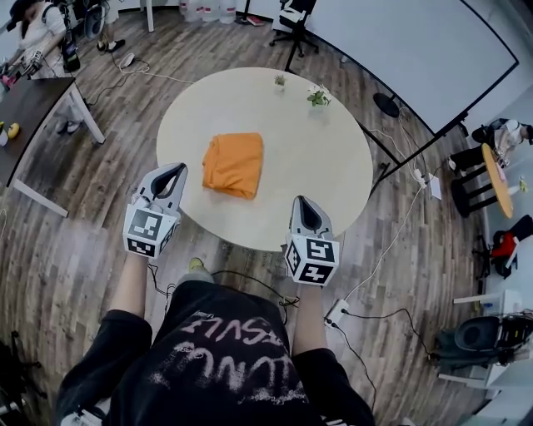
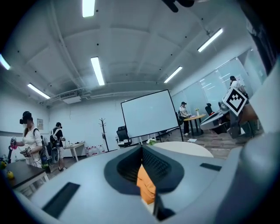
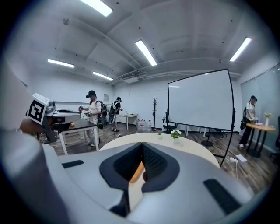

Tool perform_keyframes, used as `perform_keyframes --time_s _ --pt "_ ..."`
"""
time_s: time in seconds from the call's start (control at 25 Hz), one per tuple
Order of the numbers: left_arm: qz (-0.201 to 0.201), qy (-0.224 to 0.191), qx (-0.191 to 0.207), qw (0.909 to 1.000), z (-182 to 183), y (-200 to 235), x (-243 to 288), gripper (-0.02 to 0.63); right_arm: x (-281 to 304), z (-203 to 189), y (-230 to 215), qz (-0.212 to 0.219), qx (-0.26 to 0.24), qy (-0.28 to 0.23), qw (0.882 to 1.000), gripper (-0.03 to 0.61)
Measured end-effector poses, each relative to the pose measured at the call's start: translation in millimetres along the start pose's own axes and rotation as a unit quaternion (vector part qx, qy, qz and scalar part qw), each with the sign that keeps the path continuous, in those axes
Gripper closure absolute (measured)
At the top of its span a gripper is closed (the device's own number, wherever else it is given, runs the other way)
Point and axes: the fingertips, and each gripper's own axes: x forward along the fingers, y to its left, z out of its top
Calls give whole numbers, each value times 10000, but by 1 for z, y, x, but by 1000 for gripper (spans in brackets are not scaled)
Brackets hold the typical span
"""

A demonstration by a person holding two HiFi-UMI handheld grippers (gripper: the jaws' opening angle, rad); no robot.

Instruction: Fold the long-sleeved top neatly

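An orange long-sleeved top [image 1: 234, 164] lies folded into a compact rectangle near the middle of the round cream table [image 1: 333, 179]. My left gripper [image 1: 171, 173] hovers at the table's near-left edge, shut and empty, a short way left of the top. My right gripper [image 1: 304, 206] is over the near-right edge, shut and empty, apart from the cloth. A sliver of the orange top [image 2: 146, 186] shows between the shut jaws in the left gripper view, and a thin orange strip [image 3: 136, 171] in the right gripper view.
Two small potted plants [image 1: 317, 96] stand at the table's far side. A dark desk [image 1: 29, 104] is at the left, an office chair [image 1: 293, 25] and a projection screen [image 1: 416, 50] beyond. Cables run across the wooden floor. People [image 2: 29, 140] stand at the far left of the room.
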Motion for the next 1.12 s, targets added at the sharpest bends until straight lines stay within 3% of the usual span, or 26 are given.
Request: perform_keyframes --time_s 0.32,0.56,1.12 --pt "244 21 -278 9993 4 1 -4 603 -13 13 -30 -258 258 -329 9988 574" --pt "435 -23 -216 9988 10 6 -11 603 -19 20 -40 -280 299 -478 9980 574" --pt "388 -85 -608 9974 12 6 -17 603 -19 28 -42 -216 339 -609 9973 574"
